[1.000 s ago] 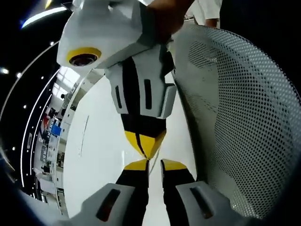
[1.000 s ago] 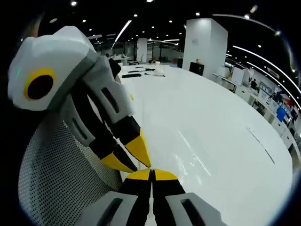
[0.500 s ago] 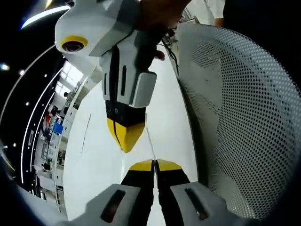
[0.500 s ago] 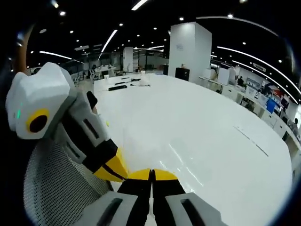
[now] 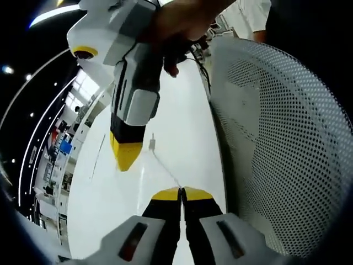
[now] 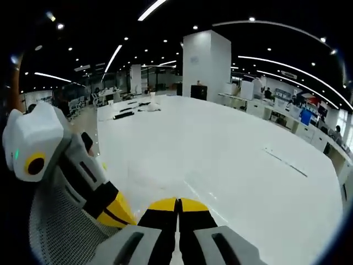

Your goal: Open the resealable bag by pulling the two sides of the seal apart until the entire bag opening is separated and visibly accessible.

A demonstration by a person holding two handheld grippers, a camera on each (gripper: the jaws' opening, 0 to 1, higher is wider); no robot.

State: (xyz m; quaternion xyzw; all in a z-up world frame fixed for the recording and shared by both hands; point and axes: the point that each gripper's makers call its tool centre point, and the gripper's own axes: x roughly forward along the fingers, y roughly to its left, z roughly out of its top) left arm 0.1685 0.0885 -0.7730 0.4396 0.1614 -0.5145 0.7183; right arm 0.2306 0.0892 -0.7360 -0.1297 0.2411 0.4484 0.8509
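The resealable bag [image 5: 165, 169] is clear and shows only as a thin taut strip over the white table [image 5: 190, 116]. The strip rises from my left gripper [image 5: 180, 191], whose jaws are shut on its near end. It slants up and left toward my right gripper [image 5: 125, 163], which hangs tip-down in a person's hand [image 5: 185, 22] with its jaws together. In the right gripper view my right gripper [image 6: 177, 202] is pressed shut, and the film between its jaws is too clear to make out. My left gripper [image 6: 114, 211] points in from the lower left, close beside it.
A white mesh chair back [image 5: 287, 138] stands along the right of the left gripper view and sits at lower left [image 6: 58, 237] in the right gripper view. The broad white table [image 6: 237, 160] stretches ahead, with dark items [image 6: 124, 115] at its far end.
My left gripper went from open to shut. The right gripper has drawn away up and to the left, and the clear strip now stretches between the two.
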